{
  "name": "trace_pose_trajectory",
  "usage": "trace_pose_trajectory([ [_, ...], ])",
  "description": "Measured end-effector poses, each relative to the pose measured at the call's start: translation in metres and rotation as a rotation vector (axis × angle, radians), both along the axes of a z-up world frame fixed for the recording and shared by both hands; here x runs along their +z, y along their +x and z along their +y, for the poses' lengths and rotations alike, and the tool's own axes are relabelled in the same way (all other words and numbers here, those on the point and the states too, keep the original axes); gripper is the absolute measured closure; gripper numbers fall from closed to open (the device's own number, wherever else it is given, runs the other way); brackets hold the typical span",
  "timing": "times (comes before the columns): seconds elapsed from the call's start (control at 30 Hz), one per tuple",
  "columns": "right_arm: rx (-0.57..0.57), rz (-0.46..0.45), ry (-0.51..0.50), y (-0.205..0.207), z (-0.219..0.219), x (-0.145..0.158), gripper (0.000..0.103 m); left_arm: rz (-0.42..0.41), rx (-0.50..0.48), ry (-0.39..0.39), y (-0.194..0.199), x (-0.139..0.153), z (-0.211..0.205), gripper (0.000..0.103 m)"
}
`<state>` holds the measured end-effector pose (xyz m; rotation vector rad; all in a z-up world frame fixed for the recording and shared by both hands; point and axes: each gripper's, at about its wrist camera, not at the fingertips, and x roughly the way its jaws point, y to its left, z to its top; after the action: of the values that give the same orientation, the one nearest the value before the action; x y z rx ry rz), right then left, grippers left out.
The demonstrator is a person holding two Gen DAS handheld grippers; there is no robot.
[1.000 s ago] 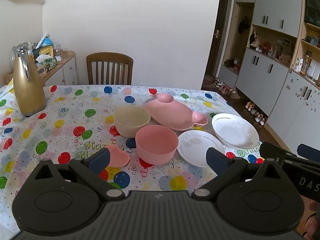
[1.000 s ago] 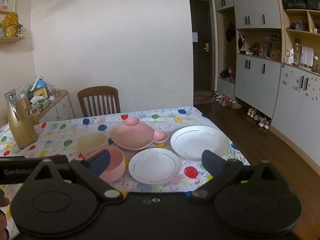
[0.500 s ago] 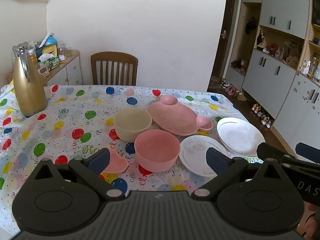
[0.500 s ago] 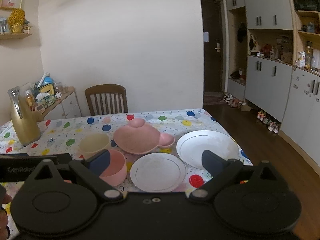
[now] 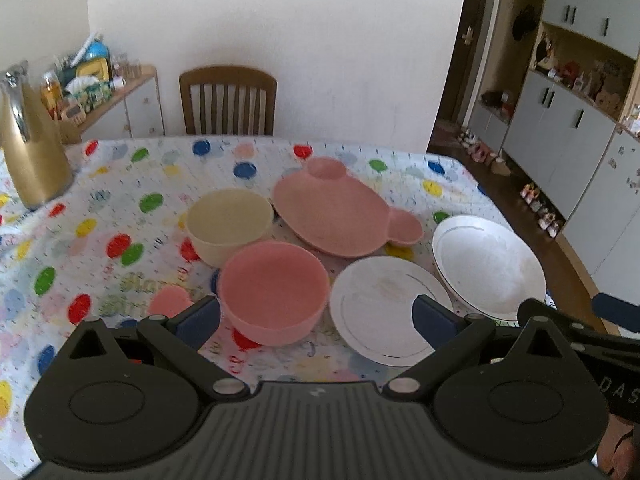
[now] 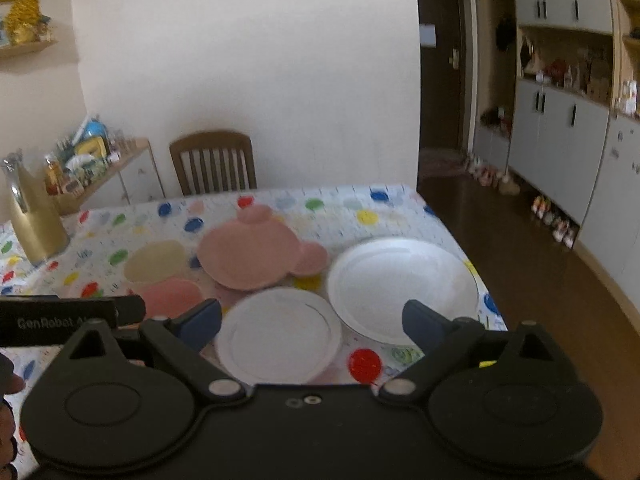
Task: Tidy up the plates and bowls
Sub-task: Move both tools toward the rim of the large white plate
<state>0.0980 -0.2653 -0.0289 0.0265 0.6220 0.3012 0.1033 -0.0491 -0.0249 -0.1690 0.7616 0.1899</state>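
Observation:
On the balloon-print tablecloth stand a pink bowl (image 5: pixel 276 290), a cream bowl (image 5: pixel 229 224), a pink bear-shaped plate (image 5: pixel 340 214), a small white plate (image 5: pixel 384 314) and a large white plate (image 5: pixel 490 266). A small pink dish (image 5: pixel 170 300) lies left of the pink bowl. My left gripper (image 5: pixel 316 316) is open and empty, just short of the pink bowl and small plate. My right gripper (image 6: pixel 312 320) is open and empty above the small white plate (image 6: pixel 278 334), with the large plate (image 6: pixel 402 282) to its right.
A gold thermos jug (image 5: pixel 30 148) stands at the table's far left. A wooden chair (image 5: pixel 228 100) sits behind the table, with a cluttered sideboard (image 5: pixel 116 92) to its left. The table's right edge (image 6: pixel 464 256) drops to a wooden floor beside cabinets.
Both grippers have moved forward and tilted down toward the dishes, which now look larger and closer. Nothing on the table has moved.

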Motion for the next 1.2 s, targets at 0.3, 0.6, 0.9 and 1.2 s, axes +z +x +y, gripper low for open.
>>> trace_pose_trajectory([
  [0.3, 0.012, 0.06, -0.062, 0.053, -0.035, -0.022, 0.015, 0.088, -0.038, -0.046, 0.06, -0.031, -0.039, 0.0],
  [0.6, 0.013, 0.117, -0.095, 0.118, -0.079, -0.04, 0.029, 0.107, -0.075, -0.057, 0.123, -0.049, -0.07, 0.0],
  [0.9, 0.01, 0.154, -0.132, 0.163, -0.105, -0.056, 0.035, 0.113, -0.115, -0.05, 0.171, -0.068, -0.081, 0.001],
  [1.2, 0.0, 0.258, -0.086, 0.2, -0.125, -0.082, 0.058, 0.157, -0.135, -0.056, 0.196, -0.092, -0.086, 0.016],
])
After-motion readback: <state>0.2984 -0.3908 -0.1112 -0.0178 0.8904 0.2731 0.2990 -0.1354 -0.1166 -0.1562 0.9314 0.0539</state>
